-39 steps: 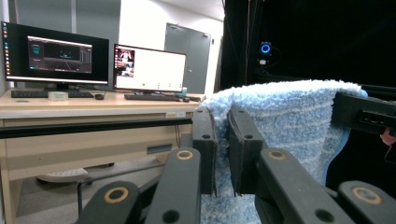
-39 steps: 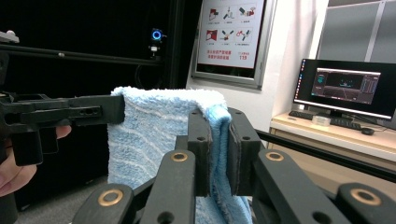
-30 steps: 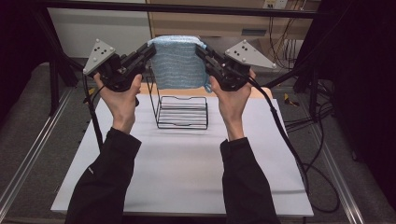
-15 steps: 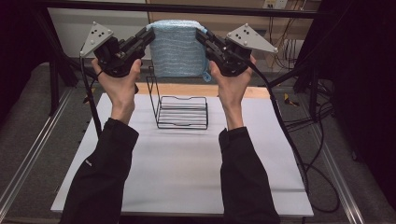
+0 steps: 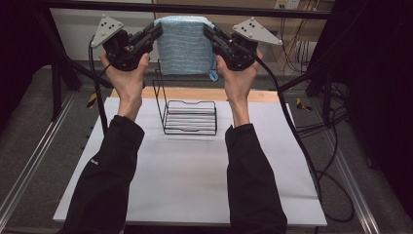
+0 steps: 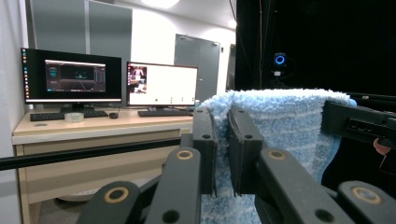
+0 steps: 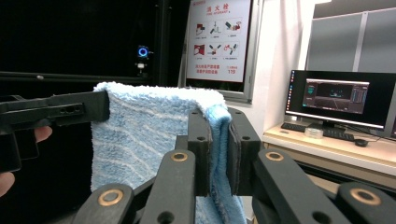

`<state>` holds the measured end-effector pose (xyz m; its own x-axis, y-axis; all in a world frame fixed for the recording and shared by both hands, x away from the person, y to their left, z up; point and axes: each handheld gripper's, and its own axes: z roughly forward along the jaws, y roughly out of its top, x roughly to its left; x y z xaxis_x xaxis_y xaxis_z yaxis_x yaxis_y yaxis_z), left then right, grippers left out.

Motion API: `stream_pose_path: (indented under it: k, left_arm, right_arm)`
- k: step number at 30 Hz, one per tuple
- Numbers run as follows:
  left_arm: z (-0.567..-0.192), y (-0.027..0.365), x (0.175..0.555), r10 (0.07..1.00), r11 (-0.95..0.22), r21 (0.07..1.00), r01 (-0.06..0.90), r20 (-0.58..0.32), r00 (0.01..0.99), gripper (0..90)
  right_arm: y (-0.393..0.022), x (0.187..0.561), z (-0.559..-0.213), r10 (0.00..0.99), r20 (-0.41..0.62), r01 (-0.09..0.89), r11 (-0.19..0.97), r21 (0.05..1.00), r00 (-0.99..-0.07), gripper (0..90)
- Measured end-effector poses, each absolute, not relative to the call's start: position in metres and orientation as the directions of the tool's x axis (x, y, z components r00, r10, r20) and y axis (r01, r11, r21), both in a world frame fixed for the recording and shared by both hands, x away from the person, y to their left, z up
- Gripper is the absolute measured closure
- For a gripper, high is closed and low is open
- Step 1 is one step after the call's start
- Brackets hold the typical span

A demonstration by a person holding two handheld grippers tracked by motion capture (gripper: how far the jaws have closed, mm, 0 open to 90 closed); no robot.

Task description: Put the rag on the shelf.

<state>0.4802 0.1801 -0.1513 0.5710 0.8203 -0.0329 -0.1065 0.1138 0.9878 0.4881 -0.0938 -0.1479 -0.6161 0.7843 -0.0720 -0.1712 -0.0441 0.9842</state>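
Observation:
A light blue towel [image 5: 184, 45] hangs stretched in the air between my two grippers, high above the table's far side. My left gripper [image 5: 157, 30] is shut on the towel's top left corner; in the left gripper view the towel [image 6: 285, 116] is pinched between its jaws [image 6: 222, 144]. My right gripper [image 5: 209, 32] is shut on the top right corner, with the towel [image 7: 140, 135] clamped at its jaws [image 7: 217, 149]. The towel's lower edge hangs just above the black wire rack [image 5: 187, 114], which stands on the white table [image 5: 195, 185].
The wire rack has a tall upright loop [image 5: 160, 92] at its left side. A wooden strip [image 5: 272, 95] runs along the table's far edge. Black frame bars [image 5: 243, 9] cross overhead. Cables [image 5: 302, 141] trail off the right. Monitors [image 6: 70, 77] on a desk stand beyond.
Both hands have lifted the towel higher and a little farther away; its lower edge has risen clear of the rack's upright loop.

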Motion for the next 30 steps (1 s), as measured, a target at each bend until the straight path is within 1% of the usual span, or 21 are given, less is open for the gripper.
stream_pose_path:
  k: [8,18,24,30]
  left_arm:
    - [-0.165,0.184,0.497,0.834,0.082,0.993,-0.084,-0.022,0.551,82.2]
    - [-0.183,0.187,0.513,0.839,0.050,0.998,-0.039,-0.020,0.543,82.2]
    - [-0.195,0.188,0.518,0.835,0.038,0.999,-0.018,-0.022,0.550,82.2]
    - [-0.204,0.190,0.515,0.826,0.015,1.000,-0.010,-0.007,0.563,82.2]
  right_arm:
    - [-0.087,0.506,-0.163,0.792,-0.073,-0.132,-0.010,0.991,-0.607,82.2]
    - [-0.083,0.521,-0.182,0.796,-0.041,-0.077,-0.007,0.997,-0.604,82.3]
    - [-0.083,0.524,-0.191,0.795,-0.060,-0.064,0.027,0.998,-0.604,82.3]
    - [-0.086,0.522,-0.200,0.789,-0.050,-0.038,0.034,0.999,-0.613,82.2]
